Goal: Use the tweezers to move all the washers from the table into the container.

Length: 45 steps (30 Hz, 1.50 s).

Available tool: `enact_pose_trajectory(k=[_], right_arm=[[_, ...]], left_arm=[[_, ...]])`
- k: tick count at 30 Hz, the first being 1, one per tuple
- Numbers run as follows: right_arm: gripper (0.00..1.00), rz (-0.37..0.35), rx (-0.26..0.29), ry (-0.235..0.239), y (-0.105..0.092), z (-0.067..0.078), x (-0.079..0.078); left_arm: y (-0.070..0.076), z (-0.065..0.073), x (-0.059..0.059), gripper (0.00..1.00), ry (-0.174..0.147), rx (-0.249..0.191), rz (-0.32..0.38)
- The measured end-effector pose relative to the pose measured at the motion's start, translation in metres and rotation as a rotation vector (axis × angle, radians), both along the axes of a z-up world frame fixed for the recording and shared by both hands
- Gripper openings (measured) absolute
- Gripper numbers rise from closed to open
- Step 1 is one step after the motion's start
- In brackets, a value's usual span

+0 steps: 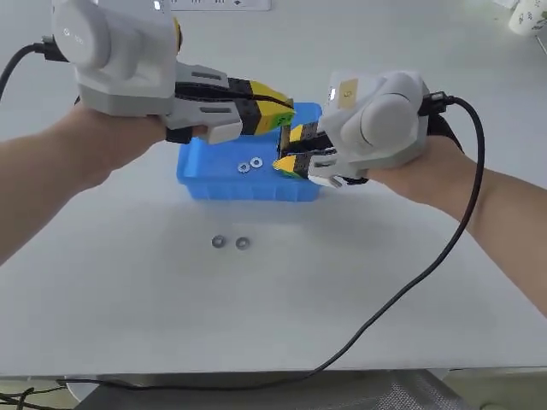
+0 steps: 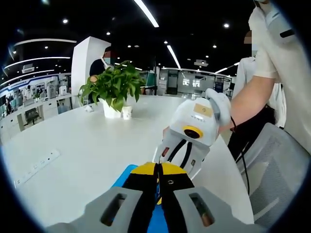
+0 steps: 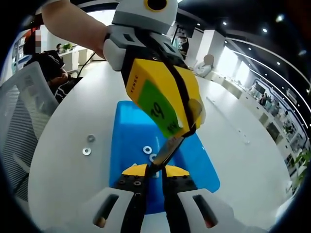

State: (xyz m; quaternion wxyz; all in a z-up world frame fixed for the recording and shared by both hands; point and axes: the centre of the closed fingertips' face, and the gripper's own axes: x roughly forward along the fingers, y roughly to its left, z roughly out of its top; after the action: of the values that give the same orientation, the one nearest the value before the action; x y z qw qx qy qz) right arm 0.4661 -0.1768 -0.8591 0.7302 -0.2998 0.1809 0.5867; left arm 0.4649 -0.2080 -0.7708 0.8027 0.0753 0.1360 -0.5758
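Two washers [image 1: 219,243] left on desk [image 1: 273,307]; left gripper [image 3: 188,128] and right gripper [image 3: 149,171] both clamp tweezers [image 3: 170,145] above container [image 3: 126,126], likely regripping for next pick.

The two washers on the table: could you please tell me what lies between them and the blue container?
Nothing: in the head view, the white table between the two washers and the blue container is bare.

- Table [image 1: 342,290]: white, wide.
- Potted plant [image 2: 112,87]: green, white pot, on the table; paper cup [image 2: 127,112] just beside.
- Ceiling light strips [image 2: 146,12]: long, lit, with recessed spots.
- Mesh chair [image 3: 22,116]: grey, near the table.
- Column [image 2: 85,56]: white, behind the plant.
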Motion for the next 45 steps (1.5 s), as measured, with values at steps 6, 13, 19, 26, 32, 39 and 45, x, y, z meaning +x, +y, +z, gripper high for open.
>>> enact_pose_trajectory(k=[6, 13, 19, 26, 32, 39, 45], right_arm=[[0.12, 0.004, 0.001, -0.006, 0.001, 0.000, 0.000], [0.14, 0.007, -0.003, -0.016, 0.001, 0.001, -0.001], [0.12, 0.009, 0.002, -0.015, 0.002, 0.002, 0.000], [0.12, 0.011, 0.008, -0.044, 0.005, 0.019, 0.000], [0.12, 0.020, 0.014, -0.075, 0.011, 0.039, -0.005], [0.12, 0.036, 0.022, -0.099, 0.021, 0.055, -0.023], [0.12, 0.066, 0.008, -0.106, 0.031, 0.065, -0.048]], left_arm=[[0.000, -0.001, 0.000, 0.04, 0.004, -0.002, 0.003], [0.001, -0.001, 0.000, 0.04, 0.007, 0.000, 0.005], [0.000, 0.002, -0.003, 0.04, 0.009, 0.001, 0.000], [0.005, 0.018, -0.003, 0.04, -0.014, -0.001, 0.012], [0.011, 0.038, -0.012, 0.04, -0.042, -0.009, 0.027], [0.021, 0.057, -0.034, 0.03, -0.068, -0.008, 0.037], [0.031, 0.065, -0.055, 0.03, -0.067, -0.019, 0.062]])
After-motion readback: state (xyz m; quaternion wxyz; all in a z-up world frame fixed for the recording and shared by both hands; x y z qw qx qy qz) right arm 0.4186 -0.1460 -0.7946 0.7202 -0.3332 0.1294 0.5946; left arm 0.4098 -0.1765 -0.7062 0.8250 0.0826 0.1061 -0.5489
